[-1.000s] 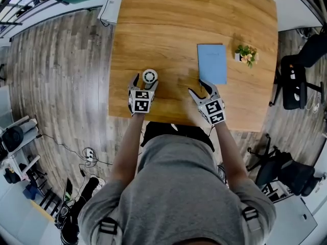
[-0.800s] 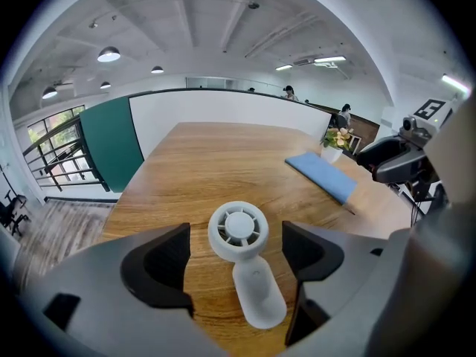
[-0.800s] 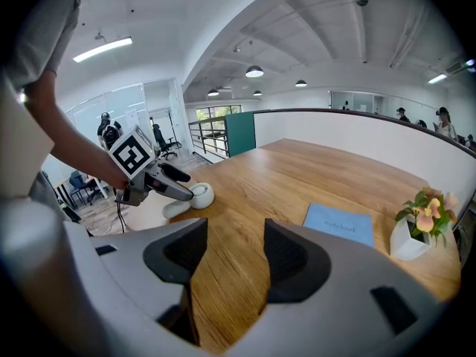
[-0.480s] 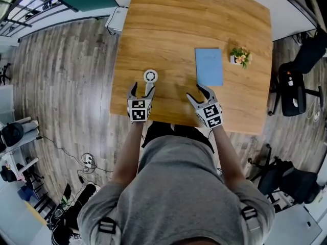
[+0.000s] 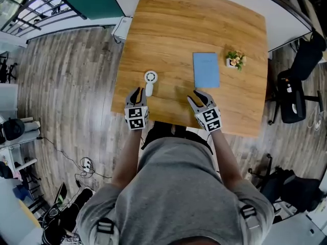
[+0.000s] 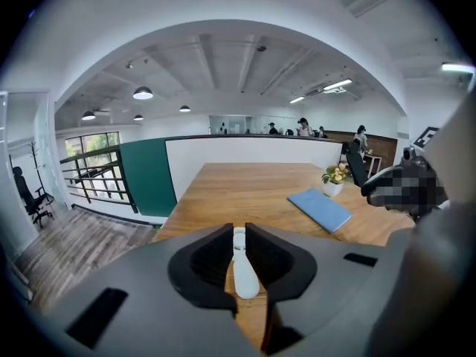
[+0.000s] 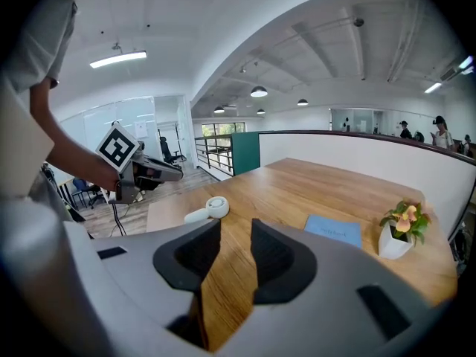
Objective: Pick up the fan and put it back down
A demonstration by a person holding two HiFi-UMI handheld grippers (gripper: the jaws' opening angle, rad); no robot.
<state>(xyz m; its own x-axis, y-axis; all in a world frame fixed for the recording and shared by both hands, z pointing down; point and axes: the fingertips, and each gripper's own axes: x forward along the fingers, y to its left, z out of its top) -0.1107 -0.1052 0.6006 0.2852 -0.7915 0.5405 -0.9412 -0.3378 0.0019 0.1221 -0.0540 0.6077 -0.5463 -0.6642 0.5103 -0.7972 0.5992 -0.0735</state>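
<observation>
1. Judging fan [image 5: 150,77] set down: lies on worktop [image 5: 204,29], just ahead of L gripper [image 5: 137,95], apart.
2. L fingers narrow, R gripper's [image 5: 198,97] half-wide; both just been closing, empty.
3. Pull back w/o nudging fan.

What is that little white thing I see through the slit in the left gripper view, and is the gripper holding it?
Observer: It's the fan, and it isn't held. The head view shows it lying flat on the table, not touching the left gripper, whose jaws have just been closing with nothing between them.
Operator: And the other gripper?
Observer: The right gripper view shows the right gripper empty too. Its jaws have just been closing and stand partly apart, with only bare table showing between them.
</observation>
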